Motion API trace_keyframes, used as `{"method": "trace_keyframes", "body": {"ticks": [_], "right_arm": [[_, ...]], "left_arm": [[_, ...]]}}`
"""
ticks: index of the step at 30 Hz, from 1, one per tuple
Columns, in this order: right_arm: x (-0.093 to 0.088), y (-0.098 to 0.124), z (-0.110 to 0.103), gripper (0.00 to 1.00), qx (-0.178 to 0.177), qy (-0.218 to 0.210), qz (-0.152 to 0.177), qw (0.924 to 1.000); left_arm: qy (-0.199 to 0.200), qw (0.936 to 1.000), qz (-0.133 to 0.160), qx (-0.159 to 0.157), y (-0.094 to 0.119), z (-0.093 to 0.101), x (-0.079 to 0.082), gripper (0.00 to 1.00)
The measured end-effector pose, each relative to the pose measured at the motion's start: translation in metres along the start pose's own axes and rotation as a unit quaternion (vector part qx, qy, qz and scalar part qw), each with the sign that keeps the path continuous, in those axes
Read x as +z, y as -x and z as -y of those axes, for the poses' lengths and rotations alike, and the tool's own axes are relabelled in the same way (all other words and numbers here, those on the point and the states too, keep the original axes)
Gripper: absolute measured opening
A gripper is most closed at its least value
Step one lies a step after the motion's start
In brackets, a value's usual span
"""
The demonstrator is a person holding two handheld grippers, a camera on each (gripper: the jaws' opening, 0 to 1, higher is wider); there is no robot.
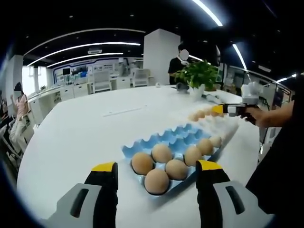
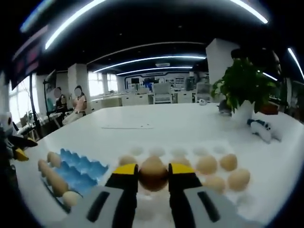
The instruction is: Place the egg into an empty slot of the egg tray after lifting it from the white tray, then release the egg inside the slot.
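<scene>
My right gripper [image 2: 154, 170] is shut on a brown egg [image 2: 153, 175], held just over the white tray [image 2: 190, 153]. Several more eggs [image 2: 229, 162] lie in the tray to its right. The blue egg tray [image 2: 80, 167] sits to the left with eggs [image 2: 56, 181] along its near side. In the left gripper view, my left gripper [image 1: 156, 166] stands open, low over the near end of the blue egg tray [image 1: 178, 133], which holds several brown eggs [image 1: 162, 153]. Past it lies the white tray [image 1: 216, 124], with the right gripper [image 1: 223, 109] over it in a person's hand [image 1: 260, 117].
Both trays rest on a large white table [image 1: 85, 128]. A potted plant [image 2: 242, 88] stands at the far side, with a small white and dark object [image 2: 261, 128] near it. A flat sheet [image 1: 122, 112] lies mid-table. People sit at desks beyond.
</scene>
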State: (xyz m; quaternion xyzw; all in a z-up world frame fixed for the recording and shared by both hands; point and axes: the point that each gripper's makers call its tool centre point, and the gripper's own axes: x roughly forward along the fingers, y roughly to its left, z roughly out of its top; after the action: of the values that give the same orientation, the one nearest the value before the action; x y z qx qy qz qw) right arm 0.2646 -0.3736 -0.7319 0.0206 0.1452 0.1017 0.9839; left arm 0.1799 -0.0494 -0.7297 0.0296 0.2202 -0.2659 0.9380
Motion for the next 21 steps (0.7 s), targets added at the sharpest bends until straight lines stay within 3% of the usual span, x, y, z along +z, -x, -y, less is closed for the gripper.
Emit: {"method": "trace_keyframes", "body": {"ticks": [17, 21], "right_arm": [[0.001, -0.008, -0.060, 0.24, 0.071, 0.014, -0.006, 0.9974], [0.000, -0.010, -0.086, 0.24, 0.103, 0.017, -0.010, 0.9945]], "left_arm": [[0.000, 1.0000, 0.004, -0.003, 0.000, 0.000, 0.002, 0.67], [-0.001, 1.0000, 0.004, -0.003, 0.000, 0.000, 0.002, 0.67]]}}
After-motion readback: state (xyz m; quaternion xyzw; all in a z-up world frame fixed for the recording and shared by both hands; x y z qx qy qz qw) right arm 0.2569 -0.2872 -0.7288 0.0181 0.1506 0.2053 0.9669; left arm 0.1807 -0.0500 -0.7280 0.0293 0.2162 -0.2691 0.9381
